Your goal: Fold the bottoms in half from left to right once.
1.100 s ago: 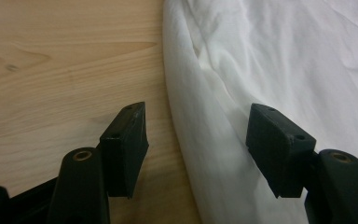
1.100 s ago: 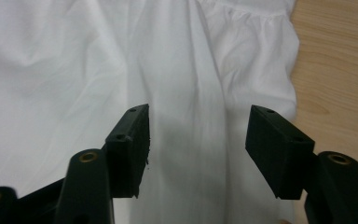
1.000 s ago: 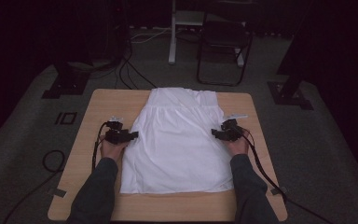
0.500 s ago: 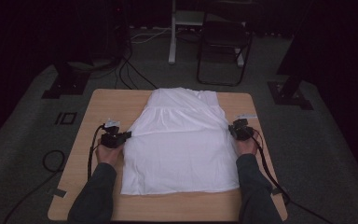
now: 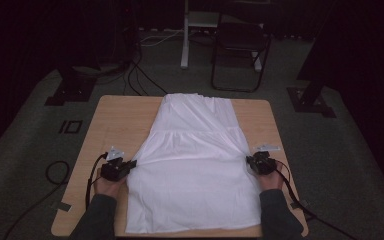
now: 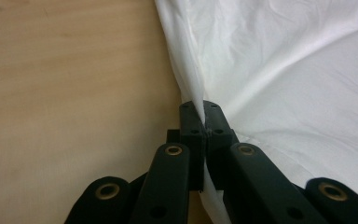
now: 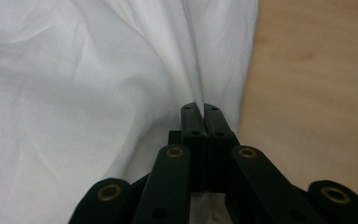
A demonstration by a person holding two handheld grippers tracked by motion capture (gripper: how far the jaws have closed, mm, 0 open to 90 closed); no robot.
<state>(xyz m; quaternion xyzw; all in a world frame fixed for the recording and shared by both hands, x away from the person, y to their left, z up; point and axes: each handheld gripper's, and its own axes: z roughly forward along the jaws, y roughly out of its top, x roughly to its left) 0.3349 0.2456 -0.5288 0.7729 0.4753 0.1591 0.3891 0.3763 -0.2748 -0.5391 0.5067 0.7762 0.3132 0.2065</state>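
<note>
White dress point(image 5: 195, 165) lies flat mid-frame on worktop point(image 5: 115, 120). L claw point(image 5: 130, 164) & R claw point(image 5: 250, 160) each clamped on a side edge, lower half of frame. Pull outward evenly w/ both, keep cloth low, don't over-tug or it skews.

Wooden table point(image 5: 115, 120), light finish, stood at the centre of the frame. Floor: grey carpet point(image 5: 345, 165), dimly lit. Black folding chair point(image 5: 240, 47) stood at upper centre, beside a white post point(image 5: 185, 35) just to its left. Dark stand bases sat at upper left point(image 5: 72, 90) and upper right point(image 5: 310, 97). Black cables point(image 5: 130, 70) trailed across the carpet at upper left. Far background was in deep shadow.
</note>
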